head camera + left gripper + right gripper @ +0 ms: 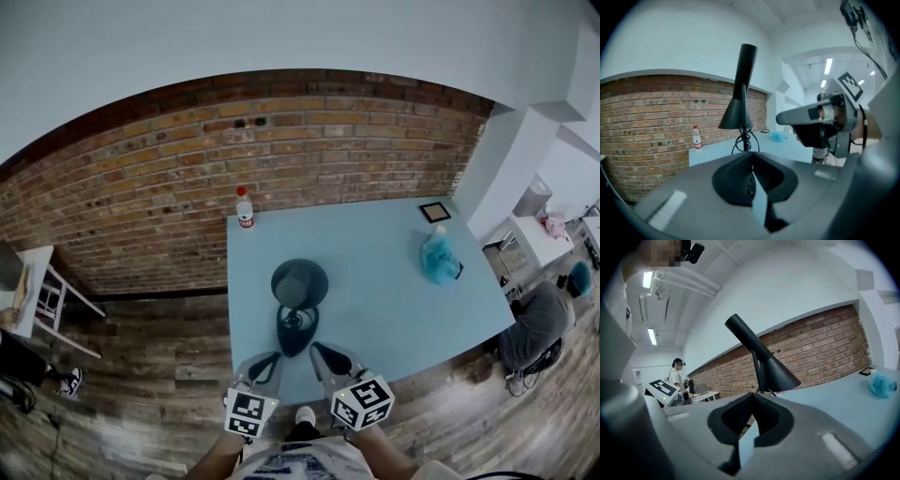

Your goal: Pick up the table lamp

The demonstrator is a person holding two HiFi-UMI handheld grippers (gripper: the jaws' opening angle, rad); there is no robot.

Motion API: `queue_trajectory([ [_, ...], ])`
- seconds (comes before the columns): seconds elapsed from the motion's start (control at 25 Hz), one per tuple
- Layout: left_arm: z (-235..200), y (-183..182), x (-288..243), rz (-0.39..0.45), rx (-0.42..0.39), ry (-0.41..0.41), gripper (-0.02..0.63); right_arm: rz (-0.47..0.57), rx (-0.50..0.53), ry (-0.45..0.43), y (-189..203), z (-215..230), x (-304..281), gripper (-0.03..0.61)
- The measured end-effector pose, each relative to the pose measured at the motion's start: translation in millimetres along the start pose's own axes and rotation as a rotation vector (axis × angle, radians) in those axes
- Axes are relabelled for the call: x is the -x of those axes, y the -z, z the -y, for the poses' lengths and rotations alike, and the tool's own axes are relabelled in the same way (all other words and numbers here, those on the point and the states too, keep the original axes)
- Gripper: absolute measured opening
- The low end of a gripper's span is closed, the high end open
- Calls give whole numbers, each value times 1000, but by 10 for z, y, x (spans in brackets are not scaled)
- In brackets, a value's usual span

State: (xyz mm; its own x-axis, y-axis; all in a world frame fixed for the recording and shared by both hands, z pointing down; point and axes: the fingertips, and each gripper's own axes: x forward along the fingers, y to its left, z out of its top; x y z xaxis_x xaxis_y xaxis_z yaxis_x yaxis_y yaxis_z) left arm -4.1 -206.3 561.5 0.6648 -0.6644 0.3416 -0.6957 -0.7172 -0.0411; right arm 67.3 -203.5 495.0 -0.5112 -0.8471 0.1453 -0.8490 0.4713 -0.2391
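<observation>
Left tool (pixel 270 359) & right tool (pixel 321 352), bottom centre, both shut w/ nothing held, near lamp (pixel 299 283) on desk (pixel 394 291).

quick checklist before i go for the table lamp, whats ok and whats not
1. Left gripper jaws open for a grasp: not ok, shut and empty.
2. Right gripper jaws open: not ok, shut and empty.
3. Table lamp upright on the table, ahead of both grippers: ok.
4. Lamp cord free to lift: cannot tell, it loops at the stem and its end is not visible.
5. Bottle and blue fluffy item clear of the lamp: ok, both sit well apart from it.
</observation>
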Motion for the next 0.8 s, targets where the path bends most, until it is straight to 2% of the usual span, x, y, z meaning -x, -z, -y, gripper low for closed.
queue_trajectory([
  [0.2, -106, 1, -209, -15, 9, -27, -8, 14, 6, -86, -59, 89, -199, -2],
  [0.8, -191, 187, -532, -59, 59, -66, -6, 0, 24, -188, -87, 336, -442, 0],
])
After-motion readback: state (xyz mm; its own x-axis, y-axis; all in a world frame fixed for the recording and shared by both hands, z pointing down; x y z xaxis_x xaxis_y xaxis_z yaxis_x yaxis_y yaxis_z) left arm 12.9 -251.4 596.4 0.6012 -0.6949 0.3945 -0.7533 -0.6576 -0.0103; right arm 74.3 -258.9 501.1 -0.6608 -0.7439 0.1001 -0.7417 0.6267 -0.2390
